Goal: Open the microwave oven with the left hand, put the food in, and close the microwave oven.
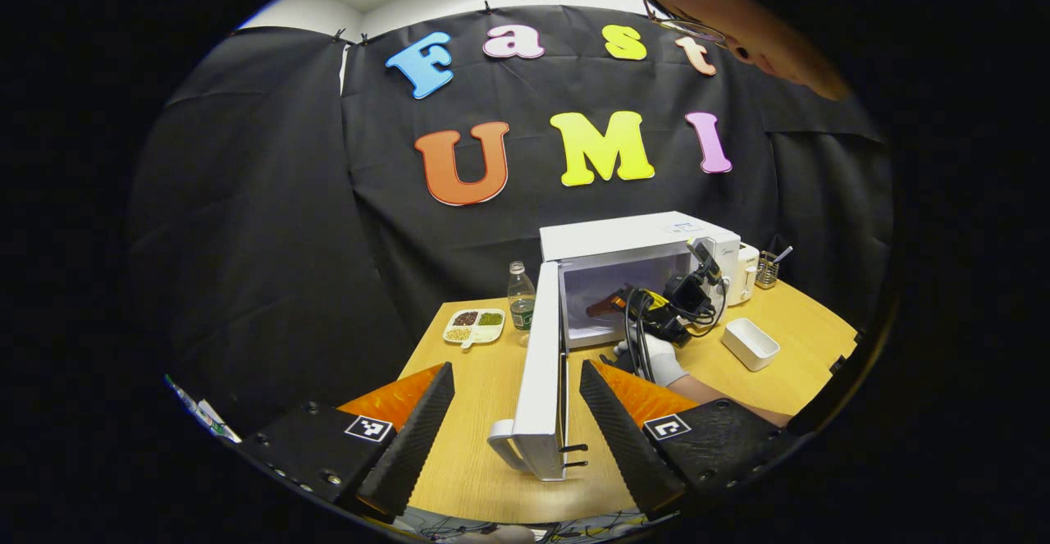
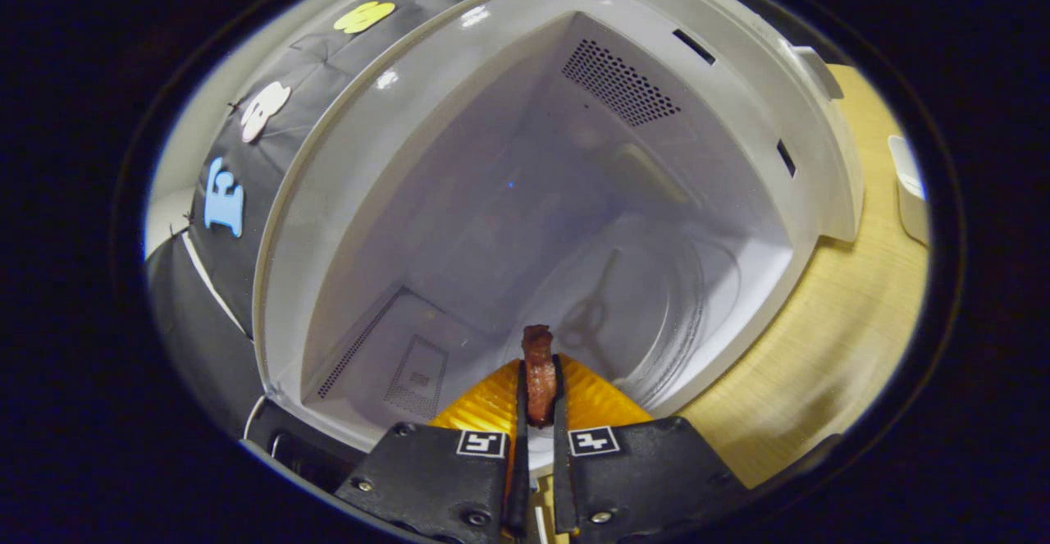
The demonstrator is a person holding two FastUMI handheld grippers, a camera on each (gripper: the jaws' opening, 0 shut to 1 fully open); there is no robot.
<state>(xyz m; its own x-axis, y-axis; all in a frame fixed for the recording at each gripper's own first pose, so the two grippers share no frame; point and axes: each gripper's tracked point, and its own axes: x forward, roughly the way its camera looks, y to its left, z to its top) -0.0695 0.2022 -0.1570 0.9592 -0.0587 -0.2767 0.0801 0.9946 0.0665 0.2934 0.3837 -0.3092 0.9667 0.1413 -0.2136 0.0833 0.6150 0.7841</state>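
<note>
Reddish-brown strip of food [image 2: 539, 372] sits pinched in the right claw [image 2: 539, 392], held inside the open white microwave oven [image 1: 627, 281]. Left claw [image 1: 517, 396] hangs spread around the swung-out white door [image 1: 541, 380] over the wooden table [image 1: 476, 413].

A microwave [image 1: 627, 240] is sitting on the table [image 1: 484, 380], door [image 1: 543, 380] swinging open leftward; bottle [image 1: 520, 294] and tray [image 1: 474, 326] standing left, box [image 1: 750, 343] right.

The microwave oven [image 1: 627, 240] has a smooth, glossy white shell and cavity, standing on a matt wood-grain tabletop [image 1: 484, 380] before the matt cloth wall [image 1: 271, 199].
</note>
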